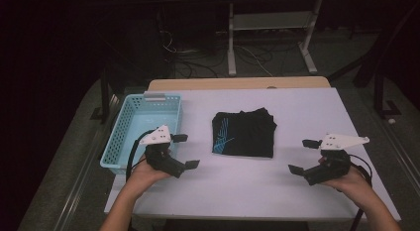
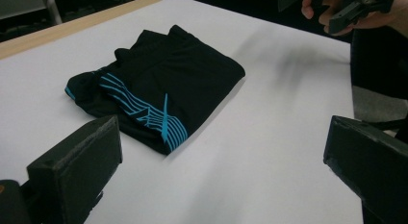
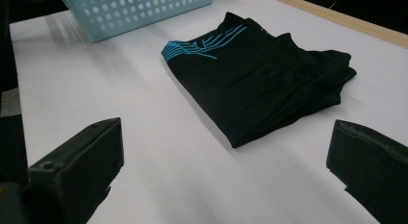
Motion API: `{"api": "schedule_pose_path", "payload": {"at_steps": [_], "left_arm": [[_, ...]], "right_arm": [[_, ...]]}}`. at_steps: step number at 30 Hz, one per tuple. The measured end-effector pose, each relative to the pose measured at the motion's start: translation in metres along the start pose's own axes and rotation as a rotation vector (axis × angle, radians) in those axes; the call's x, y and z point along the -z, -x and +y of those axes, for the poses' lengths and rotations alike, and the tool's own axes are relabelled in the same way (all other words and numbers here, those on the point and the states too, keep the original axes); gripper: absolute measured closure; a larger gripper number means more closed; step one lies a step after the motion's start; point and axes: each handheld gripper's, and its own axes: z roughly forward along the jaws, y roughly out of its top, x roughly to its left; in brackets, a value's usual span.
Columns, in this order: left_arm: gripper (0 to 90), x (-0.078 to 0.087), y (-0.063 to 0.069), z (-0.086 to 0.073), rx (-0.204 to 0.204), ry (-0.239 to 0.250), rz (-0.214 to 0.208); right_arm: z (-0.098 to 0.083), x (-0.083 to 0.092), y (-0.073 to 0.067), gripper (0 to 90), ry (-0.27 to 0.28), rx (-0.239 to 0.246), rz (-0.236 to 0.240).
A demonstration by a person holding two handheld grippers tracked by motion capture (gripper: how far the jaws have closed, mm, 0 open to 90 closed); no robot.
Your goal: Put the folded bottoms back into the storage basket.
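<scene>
A folded black garment with blue stripes lies in the middle of the white table. My left gripper hovers to its left, open, with nothing between its jaws. My right gripper hovers to its right, also open and empty. In the left gripper view the garment lies ahead between the wide-apart jaws, and the other hand's gripper shows at the top right. From the right gripper view the garment sits ahead of the spread jaws.
A light blue perforated basket stands at the table's left edge, just behind my left gripper; its wall shows far off in the right gripper view. A wooden strip runs along the table's far edge. Cables and a white frame lie beyond.
</scene>
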Motion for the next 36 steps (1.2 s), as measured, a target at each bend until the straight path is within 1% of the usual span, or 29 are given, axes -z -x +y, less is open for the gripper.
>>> {"api": "schedule_pose_path", "payload": {"at_steps": [4, 9, 11, 14, 15, 21, 24, 29, 36], "left_arm": [[0.0, 0.001, -0.002, -0.001, 0.013, 0.012, -0.009], [0.0, 0.000, -0.001, -0.001, 0.007, 0.013, -0.002], [0.0, 0.000, -0.001, -0.001, 0.004, 0.007, -0.004], [0.0, 0.000, -0.001, -0.001, 0.009, 0.011, -0.004], [0.0, 0.000, -0.001, -0.001, 0.011, 0.014, -0.006], [0.0, 0.000, -0.001, -0.001, 0.003, 0.008, -0.011], [0.0, 0.000, -0.002, -0.001, 0.007, 0.010, -0.015], [0.0, 0.000, -0.002, -0.001, 0.009, 0.009, -0.015], [0.0, 0.000, -0.002, -0.001, 0.013, 0.009, -0.018]], "right_arm": [[0.002, -0.001, 0.000, 0.0, 0.008, -0.003, 0.007], [0.004, -0.003, -0.002, 0.0, 0.006, 0.002, 0.014], [0.005, -0.006, -0.003, 0.0, 0.000, 0.011, 0.023], [0.006, -0.008, -0.004, 0.0, -0.002, 0.013, 0.025], [0.007, -0.010, -0.004, 0.0, -0.003, 0.020, 0.026], [0.009, -0.014, -0.004, 0.0, -0.001, 0.008, 0.037], [0.011, -0.019, -0.004, 0.0, -0.005, 0.004, 0.049], [0.014, -0.022, -0.004, 0.0, -0.008, 0.006, 0.050], [0.019, -0.025, -0.002, 0.0, 0.004, 0.001, 0.055]]}}
